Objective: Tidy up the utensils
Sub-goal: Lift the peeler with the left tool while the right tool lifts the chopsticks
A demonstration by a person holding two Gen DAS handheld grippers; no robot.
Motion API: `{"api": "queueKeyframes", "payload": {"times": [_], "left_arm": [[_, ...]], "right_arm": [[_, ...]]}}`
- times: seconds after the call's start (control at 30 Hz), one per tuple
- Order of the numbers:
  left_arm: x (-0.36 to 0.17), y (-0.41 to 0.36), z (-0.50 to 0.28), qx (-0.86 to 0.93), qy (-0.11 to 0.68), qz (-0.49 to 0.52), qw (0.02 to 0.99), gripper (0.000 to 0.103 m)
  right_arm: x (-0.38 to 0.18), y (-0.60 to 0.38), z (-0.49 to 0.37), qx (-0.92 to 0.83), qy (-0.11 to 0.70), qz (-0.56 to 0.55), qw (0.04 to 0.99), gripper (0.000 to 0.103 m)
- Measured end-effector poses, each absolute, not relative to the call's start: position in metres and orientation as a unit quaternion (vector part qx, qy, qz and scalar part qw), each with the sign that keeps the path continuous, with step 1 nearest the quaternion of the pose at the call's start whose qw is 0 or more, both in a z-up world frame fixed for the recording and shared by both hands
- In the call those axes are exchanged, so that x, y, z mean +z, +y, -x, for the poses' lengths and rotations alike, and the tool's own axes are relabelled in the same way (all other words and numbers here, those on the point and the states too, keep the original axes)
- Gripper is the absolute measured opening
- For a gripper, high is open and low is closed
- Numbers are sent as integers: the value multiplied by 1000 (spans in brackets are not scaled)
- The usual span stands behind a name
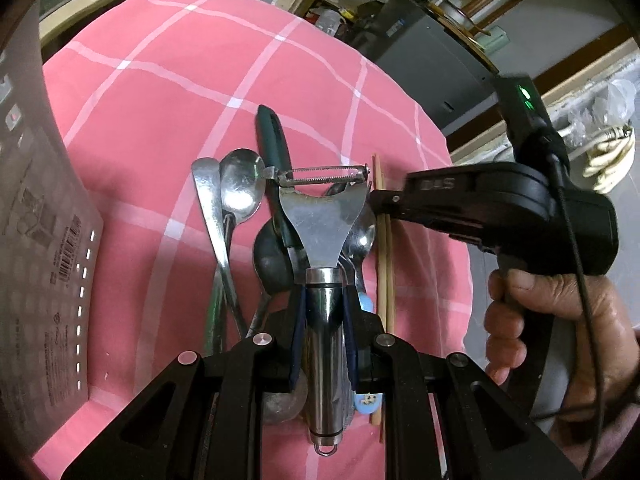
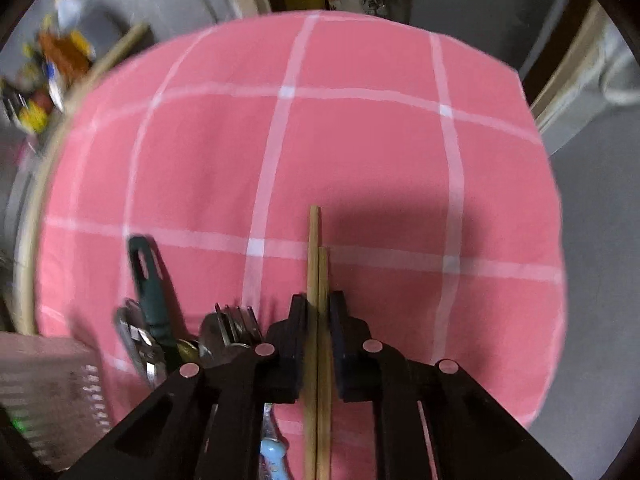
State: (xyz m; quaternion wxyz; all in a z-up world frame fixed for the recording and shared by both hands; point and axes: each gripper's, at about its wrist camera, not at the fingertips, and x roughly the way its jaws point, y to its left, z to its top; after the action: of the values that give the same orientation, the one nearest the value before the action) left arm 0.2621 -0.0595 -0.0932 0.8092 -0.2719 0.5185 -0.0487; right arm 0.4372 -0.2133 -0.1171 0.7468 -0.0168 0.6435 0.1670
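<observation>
Near the middle of the pink checked tablecloth (image 1: 160,120) lies a heap of utensils, and above it a steel peeler (image 1: 322,216) is clamped by its round handle between the blue pads of the left gripper (image 1: 324,316), blade end pointing toward the far edge. Under and beside the peeler lie 2 steel spoons (image 1: 240,188), a dark round ladle (image 1: 272,264), a green-handled tool (image 1: 276,136) and a light-blue-handled piece (image 1: 366,304). Just right of the heap, 2 wooden chopsticks (image 2: 318,320) lie side by side, tips toward the far edge. The right gripper (image 2: 318,308) straddles them with its jaws narrow; its pads sit close on either side, but whether they press the sticks I cannot tell. A fork (image 2: 234,320) shows just left of that gripper. A hand (image 1: 552,320) holds the right gripper's black grip. At the cloth's left edge stands a pale perforated basket (image 1: 48,240).
</observation>
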Motion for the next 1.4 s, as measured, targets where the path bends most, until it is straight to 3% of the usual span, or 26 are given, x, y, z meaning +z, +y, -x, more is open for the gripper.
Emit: {"api": "queueKeyframes", "payload": {"times": [0.4, 1.0, 1.4], "left_arm": [[-80, -71, -263, -70, 477, 259, 837, 14], [29, -61, -233, -97, 312, 221, 919, 14], [90, 17, -192, -62, 196, 202, 958, 14]], "right_arm": [[-96, -273, -400, 254, 588, -94, 762, 11], [31, -282, -305, 317, 348, -103, 876, 11], [124, -236, -278, 379, 192, -150, 893, 11]]}}
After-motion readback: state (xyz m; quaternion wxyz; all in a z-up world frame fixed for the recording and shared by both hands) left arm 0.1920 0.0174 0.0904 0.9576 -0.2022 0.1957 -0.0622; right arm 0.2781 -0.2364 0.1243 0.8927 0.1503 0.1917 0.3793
